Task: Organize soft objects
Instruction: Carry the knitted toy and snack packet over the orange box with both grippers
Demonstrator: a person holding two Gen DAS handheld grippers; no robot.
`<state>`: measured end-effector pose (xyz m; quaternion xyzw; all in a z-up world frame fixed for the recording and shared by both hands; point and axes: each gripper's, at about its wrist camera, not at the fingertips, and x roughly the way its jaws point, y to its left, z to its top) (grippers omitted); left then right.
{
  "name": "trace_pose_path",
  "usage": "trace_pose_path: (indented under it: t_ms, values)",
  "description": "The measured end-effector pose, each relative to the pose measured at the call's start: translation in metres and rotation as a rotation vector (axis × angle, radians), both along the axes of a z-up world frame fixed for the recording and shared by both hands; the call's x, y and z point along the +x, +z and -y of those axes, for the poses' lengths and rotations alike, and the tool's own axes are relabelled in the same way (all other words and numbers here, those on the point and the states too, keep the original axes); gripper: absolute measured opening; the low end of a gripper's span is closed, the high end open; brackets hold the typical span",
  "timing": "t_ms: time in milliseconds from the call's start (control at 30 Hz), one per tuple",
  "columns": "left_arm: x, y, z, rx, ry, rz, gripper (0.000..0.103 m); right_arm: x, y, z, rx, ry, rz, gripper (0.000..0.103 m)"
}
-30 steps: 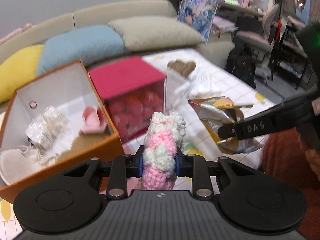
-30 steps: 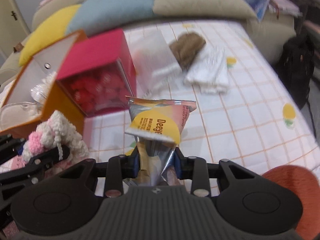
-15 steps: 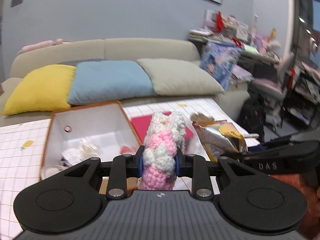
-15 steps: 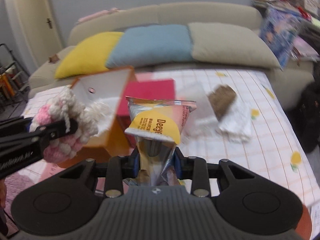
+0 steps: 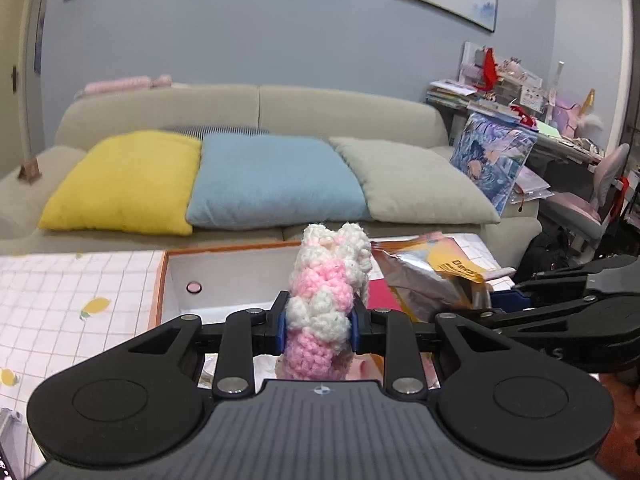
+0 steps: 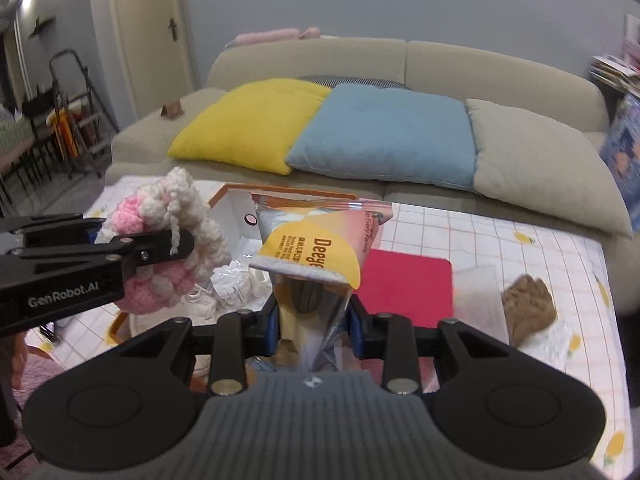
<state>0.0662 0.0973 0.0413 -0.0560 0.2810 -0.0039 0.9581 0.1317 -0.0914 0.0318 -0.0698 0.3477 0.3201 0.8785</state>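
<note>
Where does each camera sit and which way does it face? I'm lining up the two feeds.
Left wrist: on the left tool, looking along its fingers at the sofa; shows its own fingers shut on the crochet toy, with the right tool to its right.
Right wrist: on the right tool, facing the same sofa; shows its fingers shut on the snack bag, with the left tool to its left.
Shared: sofa, pillows, orange box, both held things.
</note>
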Motion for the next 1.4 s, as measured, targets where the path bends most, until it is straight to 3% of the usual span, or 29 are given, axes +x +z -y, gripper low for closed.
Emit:
trace_pose_path:
  t_ms: [100, 233, 500, 767, 867, 1033, 1300, 1400]
  values:
    - [0.016, -0.008, -0.011, 0.011, -0.016, -0.053, 0.031, 0.016, -0.005, -0.021, -0.039, 0.026, 0.007, 0.032]
    - [0.034, -0.025, -0.030, -0.034, -0.025, -0.121, 0.031, 0.037, -0.018, -0.048, -0.103, 0.058, 0.001, 0.032]
    - [0.066, -0.061, -0.039, 0.008, -0.039, -0.240, 0.031, 0.071, -0.062, -0.094, -0.288, 0.140, -0.009, 0.032]
    - [0.079, -0.083, -0.050, 0.033, -0.019, -0.296, 0.031, 0.078, -0.075, -0.117, -0.388, 0.237, 0.088, 0.032]
    - [0.086, -0.086, -0.053, 0.058, -0.007, -0.317, 0.031, 0.085, -0.073, -0.122, -0.382, 0.241, 0.082, 0.032]
    - [0.095, -0.090, -0.056, 0.089, 0.005, -0.336, 0.031, 0.111, -0.066, -0.124, -0.304, 0.170, -0.007, 0.032]
    - [0.104, -0.098, -0.058, 0.110, -0.027, -0.361, 0.031, 0.131, -0.077, -0.143, -0.302, 0.192, -0.095, 0.032]
    - [0.105, -0.100, -0.059, 0.115, -0.029, -0.364, 0.031, 0.142, -0.085, -0.146, -0.280, 0.186, -0.173, 0.032]
